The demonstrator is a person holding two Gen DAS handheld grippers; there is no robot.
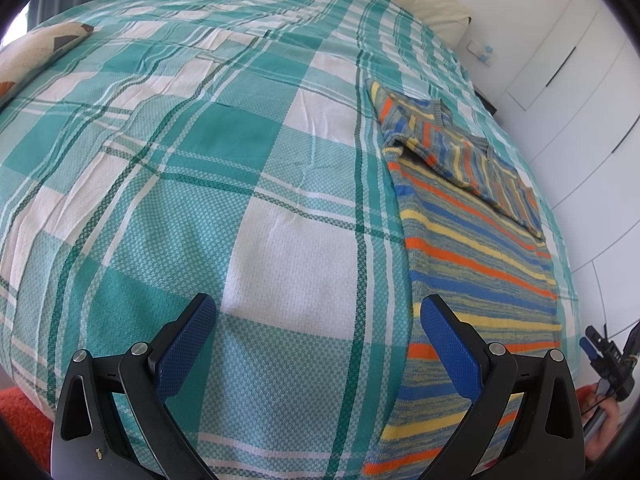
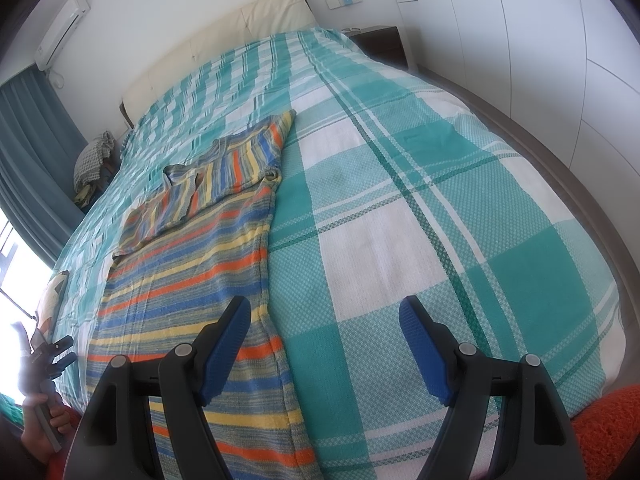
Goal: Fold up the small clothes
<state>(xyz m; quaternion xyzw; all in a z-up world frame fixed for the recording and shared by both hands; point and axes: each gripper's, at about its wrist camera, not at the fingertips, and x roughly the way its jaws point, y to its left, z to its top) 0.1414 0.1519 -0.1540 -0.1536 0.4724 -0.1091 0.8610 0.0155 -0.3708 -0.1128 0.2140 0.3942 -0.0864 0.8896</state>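
Note:
A striped knit sweater point(image 1: 480, 248) in blue, orange, yellow and grey lies flat on the teal checked bedspread point(image 1: 200, 152), its sleeves folded across the upper body. In the left wrist view it lies to the right of my left gripper point(image 1: 316, 312), which hangs open and empty over bare bedspread, its right finger over the sweater's edge. In the right wrist view the sweater point(image 2: 192, 280) runs down the left side. My right gripper point(image 2: 324, 316) is open and empty, its left finger above the sweater's right edge. Each gripper shows small at the other view's edge: right gripper point(image 1: 600, 354), left gripper point(image 2: 60, 354).
The bedspread point(image 2: 440, 200) covers a large bed with a cream headboard point(image 2: 224, 36). White wardrobe doors point(image 2: 540, 40) stand to the right, a dark nightstand point(image 2: 380, 42) at the far corner. A patterned pillow point(image 1: 36, 48) lies at the left. An orange rug point(image 2: 608, 428) lies below the bed's edge.

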